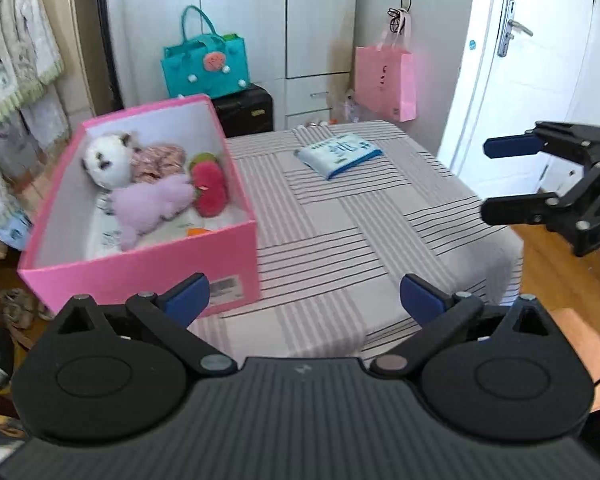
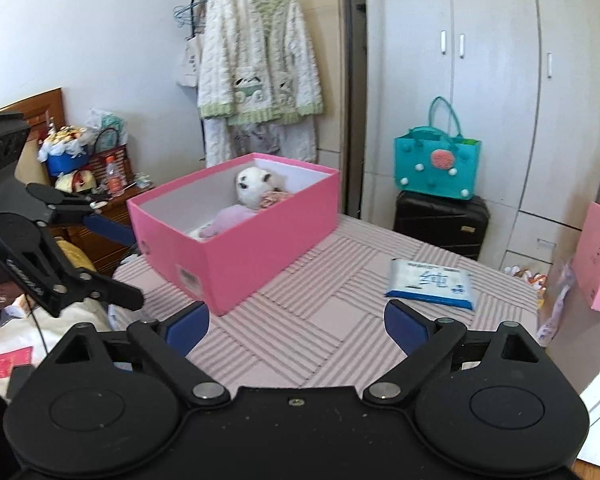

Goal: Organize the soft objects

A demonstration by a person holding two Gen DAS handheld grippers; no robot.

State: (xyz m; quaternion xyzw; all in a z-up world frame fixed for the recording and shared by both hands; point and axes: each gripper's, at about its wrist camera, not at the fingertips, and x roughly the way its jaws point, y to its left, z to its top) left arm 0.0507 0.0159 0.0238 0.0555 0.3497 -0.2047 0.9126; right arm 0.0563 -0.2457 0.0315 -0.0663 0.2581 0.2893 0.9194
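Both the left gripper [image 1: 304,300] and right gripper [image 2: 296,322] gape wide, holding nothing. The pink box [image 1: 148,272] hugs the bed's [image 1: 340,240] left edge, with striped cover bare around the wipes packet [image 1: 338,154].

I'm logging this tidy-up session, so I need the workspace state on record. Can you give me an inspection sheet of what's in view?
Surface: striped bedcover, mostly bare.
Job's things: pink box on the bed, open, holding a white plush, lilac plush, red plush and a patterned soft item.
Clutter: tissue pack lying flat on the bed, apart from the box.
Grippers: left gripper open, empty; right gripper open, empty.
Cables: nothing seen on the bed.
Surroundings: teal bag on a black suitcase, wardrobe, hanging robe, pink paper bag.
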